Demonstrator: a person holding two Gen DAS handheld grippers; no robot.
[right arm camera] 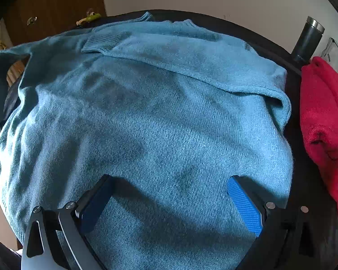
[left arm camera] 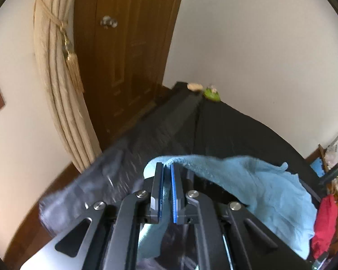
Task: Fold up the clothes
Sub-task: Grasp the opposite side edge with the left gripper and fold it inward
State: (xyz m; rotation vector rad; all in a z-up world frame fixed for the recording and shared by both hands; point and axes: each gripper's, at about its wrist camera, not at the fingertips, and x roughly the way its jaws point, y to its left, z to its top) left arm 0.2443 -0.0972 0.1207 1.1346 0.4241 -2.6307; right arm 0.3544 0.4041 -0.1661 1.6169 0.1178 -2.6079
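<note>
A light blue knit sweater point(right arm camera: 160, 117) lies spread on a black table point(right arm camera: 290, 56), one sleeve folded across its upper part. My right gripper point(right arm camera: 169, 193) is open, its fingers spread wide just above the sweater's lower body, holding nothing. My left gripper point(left arm camera: 166, 175) is shut on an edge of the blue sweater point(left arm camera: 247, 180) and holds it lifted above the black table point(left arm camera: 225, 130); the cloth drapes away to the right and hangs below the fingers.
A red garment point(right arm camera: 324, 121) lies at the table's right edge, also in the left wrist view point(left arm camera: 325, 222). A dark metal-topped cylinder point(right arm camera: 308, 38) stands behind it. A green toy point(left arm camera: 211, 93) sits at the far end. A wooden door point(left arm camera: 128, 51) and tied curtain point(left arm camera: 56, 72) stand beyond.
</note>
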